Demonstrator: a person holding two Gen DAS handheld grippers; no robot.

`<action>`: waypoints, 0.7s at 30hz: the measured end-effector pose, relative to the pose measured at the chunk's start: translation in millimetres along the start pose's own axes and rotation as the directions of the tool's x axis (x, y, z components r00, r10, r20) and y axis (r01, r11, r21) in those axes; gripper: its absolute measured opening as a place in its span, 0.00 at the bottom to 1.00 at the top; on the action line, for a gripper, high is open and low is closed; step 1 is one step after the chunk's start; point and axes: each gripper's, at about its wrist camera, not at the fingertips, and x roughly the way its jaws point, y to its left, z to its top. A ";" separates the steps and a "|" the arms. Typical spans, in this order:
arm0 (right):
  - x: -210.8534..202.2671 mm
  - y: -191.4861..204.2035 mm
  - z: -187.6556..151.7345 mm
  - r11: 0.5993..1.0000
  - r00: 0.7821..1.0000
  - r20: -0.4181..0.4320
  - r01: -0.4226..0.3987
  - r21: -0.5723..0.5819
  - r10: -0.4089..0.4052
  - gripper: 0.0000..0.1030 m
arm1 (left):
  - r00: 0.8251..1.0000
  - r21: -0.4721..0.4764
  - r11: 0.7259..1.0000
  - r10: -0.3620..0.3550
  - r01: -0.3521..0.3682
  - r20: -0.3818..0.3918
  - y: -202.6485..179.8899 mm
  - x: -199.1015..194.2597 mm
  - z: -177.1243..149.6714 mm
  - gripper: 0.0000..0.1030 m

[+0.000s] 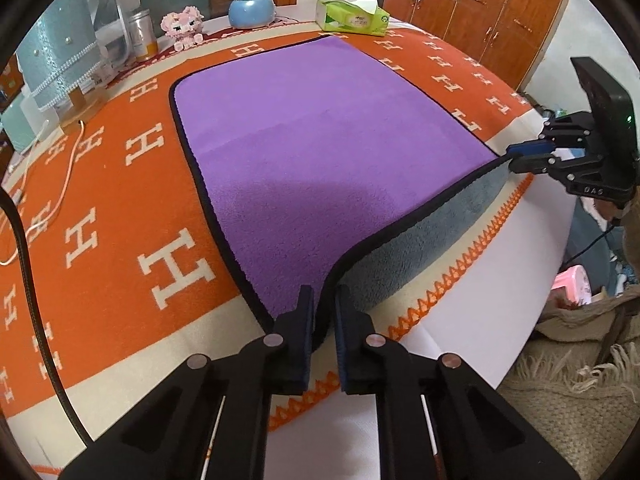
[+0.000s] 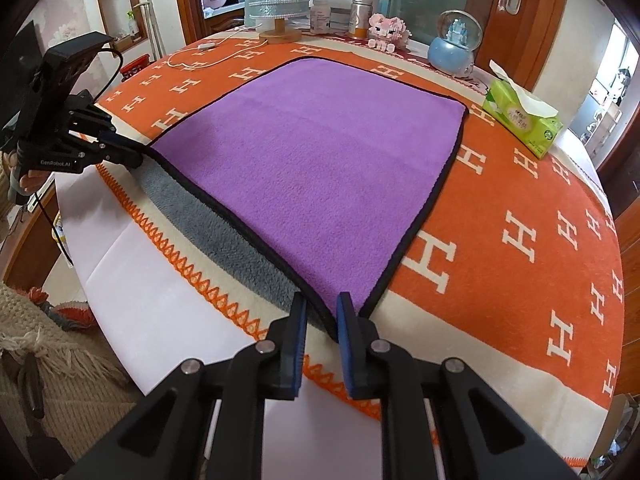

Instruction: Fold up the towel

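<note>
A purple towel [image 1: 320,140] with a black hem and grey underside lies spread on the orange patterned tablecloth; it also shows in the right wrist view [image 2: 320,168]. My left gripper [image 1: 325,304] is shut on the towel's near left corner. My right gripper [image 2: 322,312] is shut on the near right corner. Both corners are lifted a little, so the near edge stands up and shows the grey underside [image 1: 420,240]. The right gripper shows at the right of the left wrist view [image 1: 520,158], and the left gripper at the left of the right wrist view [image 2: 132,156].
At the table's far side stand a green tissue box [image 1: 352,16], a blue snow globe [image 1: 252,4], a pink block toy [image 1: 184,26], jars and a teal lamp [image 1: 60,52]. A white cable [image 1: 68,168] lies on the left. The table's white edge [image 1: 480,300] is near me.
</note>
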 end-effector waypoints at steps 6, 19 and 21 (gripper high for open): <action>-1.9 -2.5 4.4 0.999 1.000 0.012 0.027 0.039 -0.027 0.07 | 0.995 -0.013 0.996 0.092 -0.092 0.034 -5.2 -9.3 5.3 0.06; -8.7 -21.4 41.2 0.983 0.991 0.083 0.095 0.155 -0.108 0.05 | 0.972 -0.140 0.969 0.216 -0.203 0.087 17.6 -19.6 52.4 0.05; -10.0 -26.8 49.3 0.979 0.989 0.094 0.100 0.176 -0.118 0.05 | 0.970 -0.155 0.965 0.226 -0.211 0.089 23.0 -17.3 63.5 0.05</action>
